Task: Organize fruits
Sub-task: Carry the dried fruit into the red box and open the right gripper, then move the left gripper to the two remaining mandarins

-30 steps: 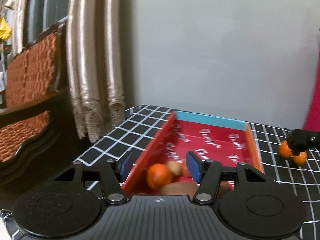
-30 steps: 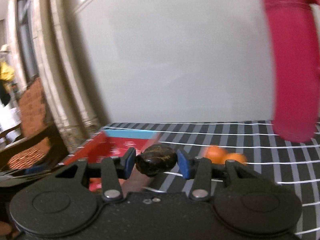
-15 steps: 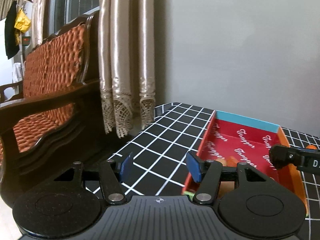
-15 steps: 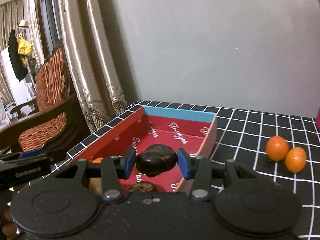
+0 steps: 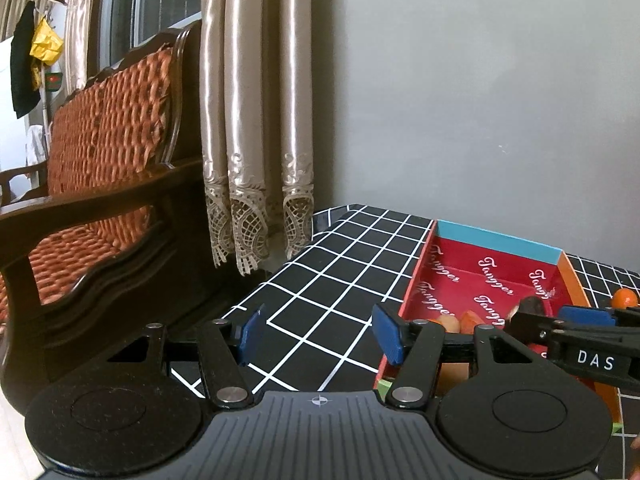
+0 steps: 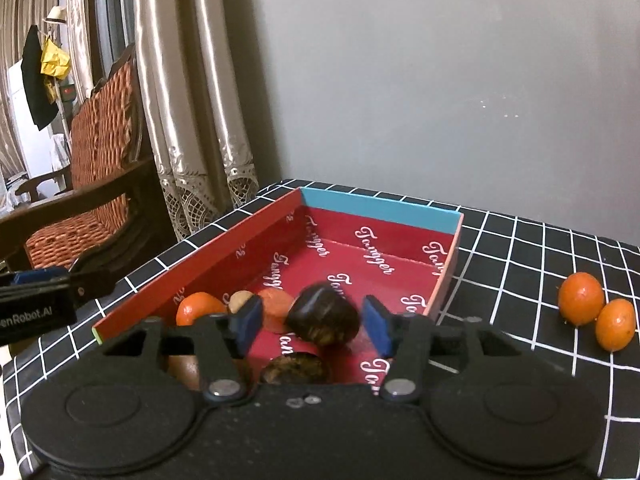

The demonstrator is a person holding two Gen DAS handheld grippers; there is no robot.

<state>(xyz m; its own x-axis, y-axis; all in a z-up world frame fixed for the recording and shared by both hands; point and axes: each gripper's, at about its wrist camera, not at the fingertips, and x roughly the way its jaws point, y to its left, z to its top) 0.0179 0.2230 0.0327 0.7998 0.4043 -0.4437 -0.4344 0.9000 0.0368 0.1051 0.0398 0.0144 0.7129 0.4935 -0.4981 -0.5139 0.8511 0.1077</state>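
Observation:
A red box (image 6: pixel 256 236) with a blue far wall lies on the checked tablecloth; it also shows in the left wrist view (image 5: pixel 496 242). My right gripper (image 6: pixel 312 322) is open over the box. A dark brown fruit (image 6: pixel 322 314) sits between its pads, blurred and apart from both. In the box lie an orange fruit (image 6: pixel 198 308), a tan fruit (image 6: pixel 240 300), a reddish fruit (image 6: pixel 276 304) and another dark fruit (image 6: pixel 294 368). My left gripper (image 5: pixel 318 334) is open and empty over the cloth left of the box.
Two small oranges (image 6: pixel 580 298) lie on the cloth right of the box. A wooden chair with woven orange cushions (image 5: pixel 100 152) and a lace-edged curtain (image 5: pixel 256 120) stand left of the table. A grey wall is behind.
My right gripper has opened and the dark fruit has come loose over the box. My left gripper has drifted left, away from the box.

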